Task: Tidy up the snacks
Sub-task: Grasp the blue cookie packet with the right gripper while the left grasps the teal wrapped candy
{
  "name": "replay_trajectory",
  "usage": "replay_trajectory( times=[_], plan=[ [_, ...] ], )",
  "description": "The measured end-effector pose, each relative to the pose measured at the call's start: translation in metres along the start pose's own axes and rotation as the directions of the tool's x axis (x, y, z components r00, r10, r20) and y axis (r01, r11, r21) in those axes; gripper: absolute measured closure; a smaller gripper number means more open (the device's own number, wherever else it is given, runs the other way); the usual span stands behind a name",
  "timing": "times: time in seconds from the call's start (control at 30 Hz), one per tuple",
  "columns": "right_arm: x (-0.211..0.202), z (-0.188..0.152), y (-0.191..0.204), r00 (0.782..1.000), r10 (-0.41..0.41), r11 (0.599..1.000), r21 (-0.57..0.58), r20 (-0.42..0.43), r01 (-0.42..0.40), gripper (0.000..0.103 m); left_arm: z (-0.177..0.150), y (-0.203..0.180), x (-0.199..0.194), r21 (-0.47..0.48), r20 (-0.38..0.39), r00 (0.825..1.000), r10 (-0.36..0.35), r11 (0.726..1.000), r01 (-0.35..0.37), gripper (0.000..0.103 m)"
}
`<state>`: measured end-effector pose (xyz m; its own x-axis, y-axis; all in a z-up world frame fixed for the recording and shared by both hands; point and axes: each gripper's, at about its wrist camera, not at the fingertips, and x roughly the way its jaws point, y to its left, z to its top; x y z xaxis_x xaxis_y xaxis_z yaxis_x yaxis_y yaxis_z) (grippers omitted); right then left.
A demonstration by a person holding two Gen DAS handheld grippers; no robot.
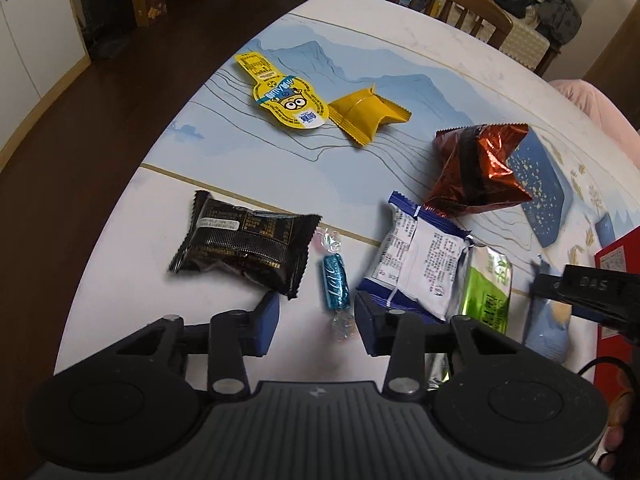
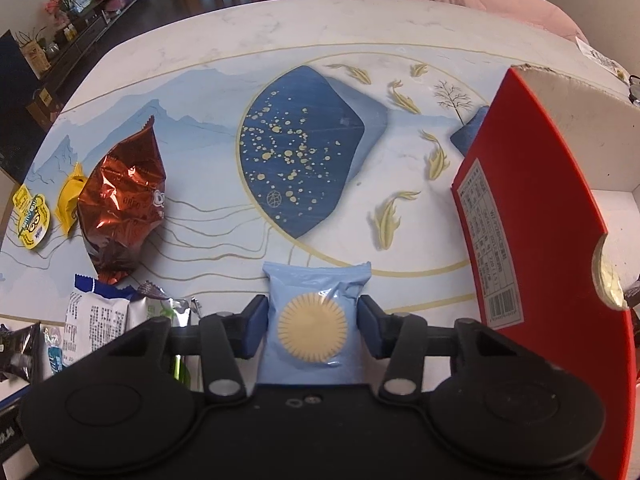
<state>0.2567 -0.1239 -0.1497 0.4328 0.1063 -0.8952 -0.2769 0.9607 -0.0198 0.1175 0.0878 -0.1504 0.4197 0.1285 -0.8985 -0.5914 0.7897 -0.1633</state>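
Right claw (image 2: 311, 326) pinches pale blue snack packet (image 2: 314, 320) by both sides, pads pressed against its edges, just above patterned counter (image 2: 280, 40). Red box (image 2: 540, 220) stands open just right of it. Left claw (image 1: 316, 320) spread, pads either side of small blue wrapped candy (image 1: 335, 283) lying on counter, not touching. Black packet (image 1: 244, 244) left of candy, white-and-blue packet (image 1: 420, 268) right.

Both grippers, left (image 1: 316, 322) and right (image 2: 312, 330): matte black linkages, silver rivets, blue padded fingers (image 1: 266, 320), ribbed grey housing
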Motion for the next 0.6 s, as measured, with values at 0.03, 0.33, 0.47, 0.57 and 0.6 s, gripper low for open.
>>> replay_trajectory(
  times=[0.03, 0.33, 0.47, 0.57, 0.6],
  plan=[
    [0.000, 0.000, -0.001, 1.000, 0.002, 1.000, 0.000, 0.000, -0.002, 0.056, 0.000, -0.001, 0.001, 0.013, 0.005, 1.000, -0.004, 1.000, 0.004, 0.064],
    [-0.004, -0.004, -0.007, 1.000, -0.008, 1.000, -0.012, 0.006, 0.008, 0.056, 0.001, -0.014, 0.005, 0.146, 0.037, 0.999, 0.019, 0.989, -0.024, 0.090],
    [-0.009, -0.008, -0.006, 1.000, -0.006, 0.999, -0.043, 0.023, 0.007, 0.057, -0.004, -0.016, 0.004, 0.190, 0.056, 0.998, 0.022, 0.981, -0.032, 0.091],
    [-0.017, -0.011, -0.004, 0.999, 0.003, 0.997, -0.072, 0.038, 0.000, 0.057, -0.005, -0.012, 0.001, 0.177, 0.043, 0.999, 0.003, 0.984, -0.011, 0.091],
    [-0.021, -0.012, -0.004, 0.999, 0.010, 0.997, -0.080, 0.042, -0.007, 0.057, -0.005, -0.011, -0.001, 0.172, 0.038, 0.999, -0.004, 0.985, -0.003, 0.091]
  ],
)
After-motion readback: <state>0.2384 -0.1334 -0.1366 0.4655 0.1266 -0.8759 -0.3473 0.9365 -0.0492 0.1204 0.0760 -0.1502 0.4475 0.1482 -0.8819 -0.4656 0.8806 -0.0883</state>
